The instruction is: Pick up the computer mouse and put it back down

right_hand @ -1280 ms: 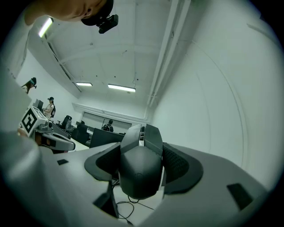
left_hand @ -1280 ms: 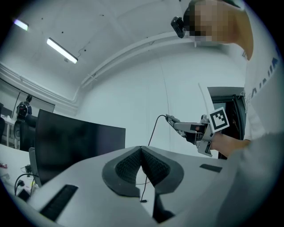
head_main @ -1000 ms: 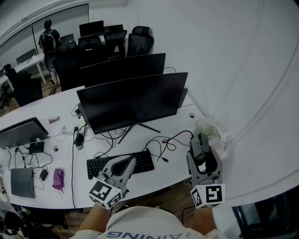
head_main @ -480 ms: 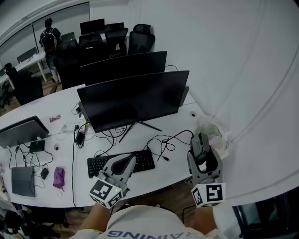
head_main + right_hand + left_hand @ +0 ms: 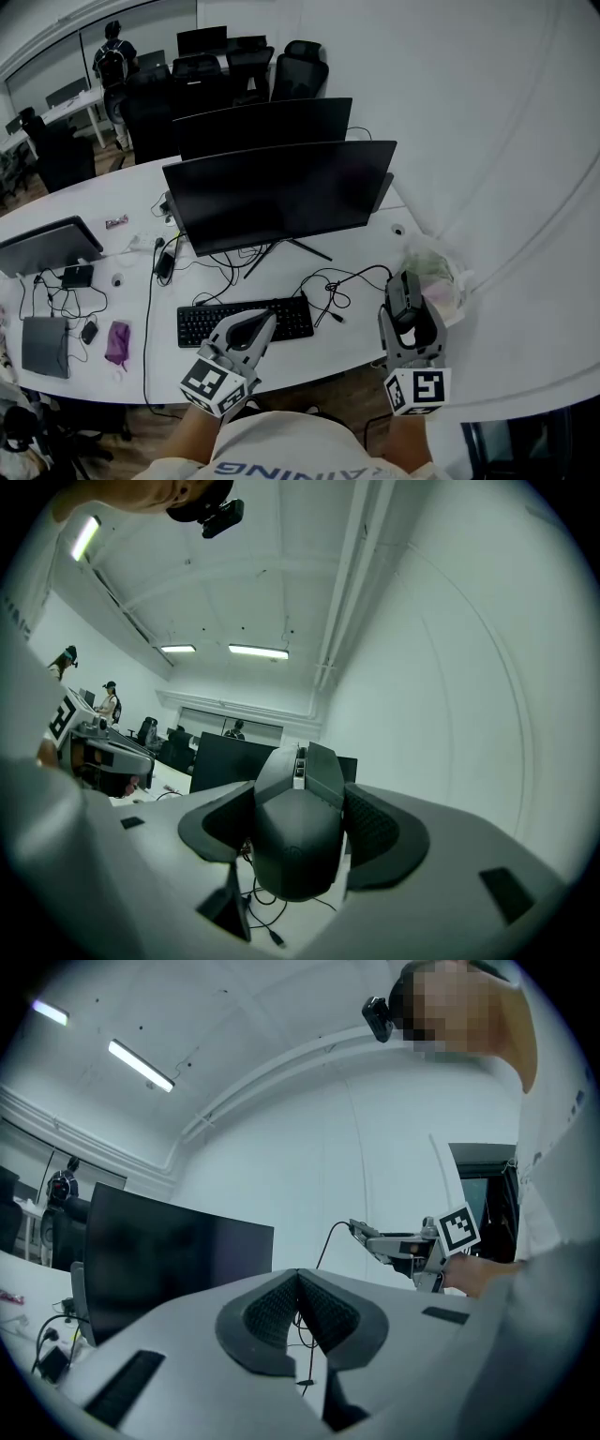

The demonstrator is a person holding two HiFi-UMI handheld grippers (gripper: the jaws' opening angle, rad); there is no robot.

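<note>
Fingers of the right gripper (image 5: 403, 287) clamp the computer mouse (image 5: 298, 827), raised off the tabletop (image 5: 323, 352); left gripper (image 5: 260, 324) — fingers pressed together, empty — over the keyboard (image 5: 200, 324).

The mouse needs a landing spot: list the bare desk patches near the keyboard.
Bare desk: between the keyboard and the right gripper holding the mouse, along the front edge. Behind, tangled cables crowd it; a crumpled bag fills the right corner.

Left claw (image 5: 255, 325) held forward, jaws together, empty. Right claw (image 5: 405, 298) held forward, jaws clamped on computer mouse (image 5: 292, 836).
</note>
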